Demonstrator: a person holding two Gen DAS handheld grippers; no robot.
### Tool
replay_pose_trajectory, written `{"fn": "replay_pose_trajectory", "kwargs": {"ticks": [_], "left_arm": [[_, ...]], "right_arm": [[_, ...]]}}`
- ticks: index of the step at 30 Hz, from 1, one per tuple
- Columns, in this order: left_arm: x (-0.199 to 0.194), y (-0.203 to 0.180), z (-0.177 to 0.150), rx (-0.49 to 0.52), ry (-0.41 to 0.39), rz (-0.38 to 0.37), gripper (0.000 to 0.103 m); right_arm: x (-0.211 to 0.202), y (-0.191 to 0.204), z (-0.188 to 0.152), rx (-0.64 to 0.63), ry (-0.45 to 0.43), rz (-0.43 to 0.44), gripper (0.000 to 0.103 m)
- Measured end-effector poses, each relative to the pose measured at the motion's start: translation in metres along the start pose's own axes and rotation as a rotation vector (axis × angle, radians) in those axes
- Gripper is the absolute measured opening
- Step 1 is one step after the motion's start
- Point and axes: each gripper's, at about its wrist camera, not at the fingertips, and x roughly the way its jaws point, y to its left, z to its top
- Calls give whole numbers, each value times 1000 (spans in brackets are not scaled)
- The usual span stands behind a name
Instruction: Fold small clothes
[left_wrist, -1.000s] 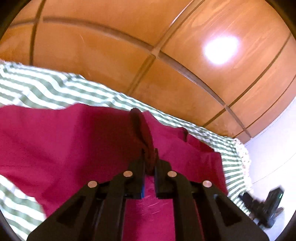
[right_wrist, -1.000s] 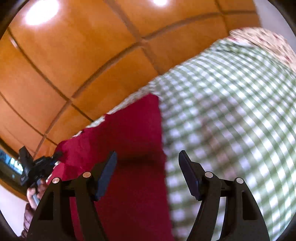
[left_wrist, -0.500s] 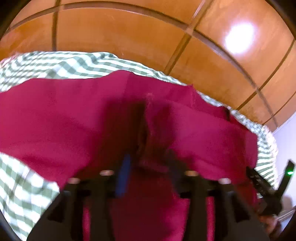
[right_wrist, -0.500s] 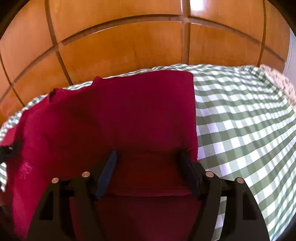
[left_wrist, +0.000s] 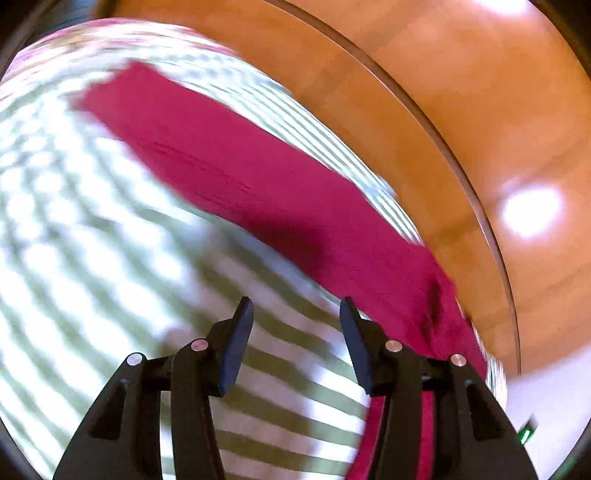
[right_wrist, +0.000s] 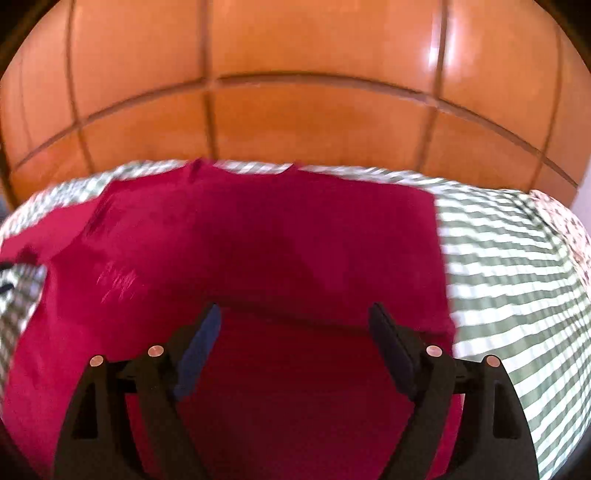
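A crimson garment (left_wrist: 240, 173) lies spread on a green-and-white checked cloth (left_wrist: 92, 240); in the blurred left wrist view it runs as a band from upper left to lower right. My left gripper (left_wrist: 295, 306) hangs open over the bare checked cloth just left of the garment's edge, nothing between its fingers. In the right wrist view the garment (right_wrist: 258, 240) fills the middle, a fold line crossing just ahead of the fingertips. My right gripper (right_wrist: 294, 310) is above it, jaws opening wide, with the fabric flat beneath and not pinched.
The checked cloth (right_wrist: 498, 277) stretches out to the right of the garment, with a floral fabric (right_wrist: 565, 225) at its far right edge. Glossy wooden floor panels (right_wrist: 295, 110) lie beyond the cloth's far edge.
My left gripper let go of the bunched garment fold, opened and swung off the garment over the checked cloth. My right gripper moved from the garment's edge to above its middle and spread wider.
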Motion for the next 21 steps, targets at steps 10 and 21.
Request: {"fn": "replay_pose_trajectory", "kwargs": {"ticks": [10,21], "left_arm": [[-43,127,73,-338,-141,-14,48],[-3,144,131,-380,-119,86,6]], "right_arm": [[26,10,-20,35,132,51,100],[25,13,-24,10,116,18,100]]}}
